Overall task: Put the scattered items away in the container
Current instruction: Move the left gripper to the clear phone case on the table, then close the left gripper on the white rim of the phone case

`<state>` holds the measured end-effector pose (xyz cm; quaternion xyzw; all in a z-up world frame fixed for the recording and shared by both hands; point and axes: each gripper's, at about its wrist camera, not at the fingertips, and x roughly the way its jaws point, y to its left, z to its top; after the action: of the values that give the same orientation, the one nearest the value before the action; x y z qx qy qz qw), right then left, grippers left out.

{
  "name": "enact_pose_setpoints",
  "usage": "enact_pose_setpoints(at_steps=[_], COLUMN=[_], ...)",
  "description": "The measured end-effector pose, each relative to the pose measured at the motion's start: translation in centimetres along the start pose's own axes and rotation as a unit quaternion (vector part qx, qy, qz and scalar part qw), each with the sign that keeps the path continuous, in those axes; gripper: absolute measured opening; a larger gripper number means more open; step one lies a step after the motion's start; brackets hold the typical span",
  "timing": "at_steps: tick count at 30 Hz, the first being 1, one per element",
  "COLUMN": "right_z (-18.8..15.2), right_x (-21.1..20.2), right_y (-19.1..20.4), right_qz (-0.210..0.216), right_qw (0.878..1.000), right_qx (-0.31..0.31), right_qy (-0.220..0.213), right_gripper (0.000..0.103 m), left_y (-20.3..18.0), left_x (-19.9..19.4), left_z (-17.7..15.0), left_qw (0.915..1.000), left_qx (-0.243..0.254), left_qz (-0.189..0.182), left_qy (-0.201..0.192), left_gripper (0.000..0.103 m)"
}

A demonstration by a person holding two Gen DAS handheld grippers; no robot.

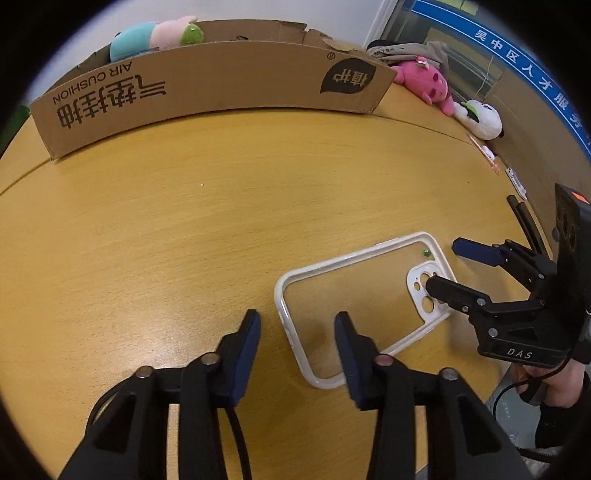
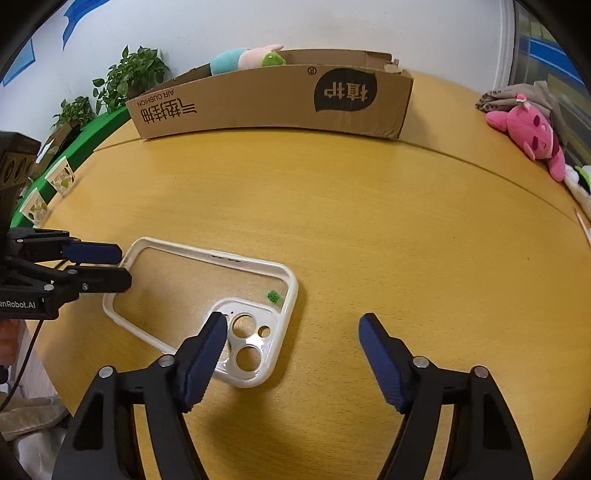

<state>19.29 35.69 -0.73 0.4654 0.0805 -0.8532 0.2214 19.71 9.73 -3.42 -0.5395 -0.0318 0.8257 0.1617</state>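
A clear phone case with a white bumper rim (image 1: 364, 306) is being shown lying flat, open side up, on the yellow wood-grain tabletop (image 1: 184, 229), well apart from the long brown cardboard box printed with dark characters (image 1: 207, 92). In the left wrist view its long axis is running from about 8 o'clock to 2 o'clock, with the white camera-cutout corner (image 1: 424, 291) pointing toward 2 o'clock; a small green speck (image 1: 426, 253) is sitting inside the case near that end. In the right wrist view the case (image 2: 201, 306) is seen with the camera end toward 5 o'clock and the plain end toward 10 o'clock.

The left gripper (image 1: 297, 325) is being held spread apart, grasping nothing, with its blue-padded fingers (image 1: 247, 354) straddling the plain short end of the case: one finger is lying outside the rim, the other over the clear back. The right gripper (image 2: 291, 328) is likewise being held wide open and empty; its left finger (image 2: 207, 354) is overlapping the camera corner, while the other finger is hovering over bare tabletop. Whether either finger is touching the case cannot be told.

A blue, pink and green plush toy (image 1: 155, 35) is lying inside the box at 12 o'clock. A pink plush doll (image 1: 424, 83) and a white plush with black marks (image 1: 478, 118) are resting on the tabletop at 2 o'clock, beside the box's right end.
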Motion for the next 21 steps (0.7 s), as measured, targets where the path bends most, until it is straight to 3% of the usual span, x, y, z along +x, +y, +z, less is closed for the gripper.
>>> enact_pose_setpoints(at_steps=[2, 3, 9, 14, 21], right_z=[0.1, 0.2, 0.2, 0.5, 4.4], right_x=[-0.1, -0.1, -0.2, -0.6, -4.7], right_y=[-0.1, -0.1, 0.5, 0.7, 1.4], right_qz=[-0.005, -0.009, 0.01, 0.018, 0.005], right_qw=[1.0, 1.0, 1.0, 1.0, 0.996], right_qx=[0.006, 0.006, 0.006, 0.01, -0.004], right_qy=[-0.004, -0.006, -0.009, -0.015, -0.086], right_gripper=[0.064, 0.051, 0.016, 0.012, 0.012], left_y=[0.0, -0.1, -0.5, -0.1, 0.0], left_x=[0.1, 0.2, 0.3, -0.7, -6.3], left_z=[0.0, 0.0, 0.1, 0.4, 3.2], left_qw=[1.0, 0.9999, 0.9992, 0.999, 0.9935], left_qx=[0.002, 0.003, 0.016, 0.014, 0.027], left_qz=[0.009, 0.011, 0.034, 0.03, 0.033], left_qy=[-0.003, -0.003, -0.014, -0.029, -0.106], left_gripper=[0.018, 0.01, 0.008, 0.007, 0.007])
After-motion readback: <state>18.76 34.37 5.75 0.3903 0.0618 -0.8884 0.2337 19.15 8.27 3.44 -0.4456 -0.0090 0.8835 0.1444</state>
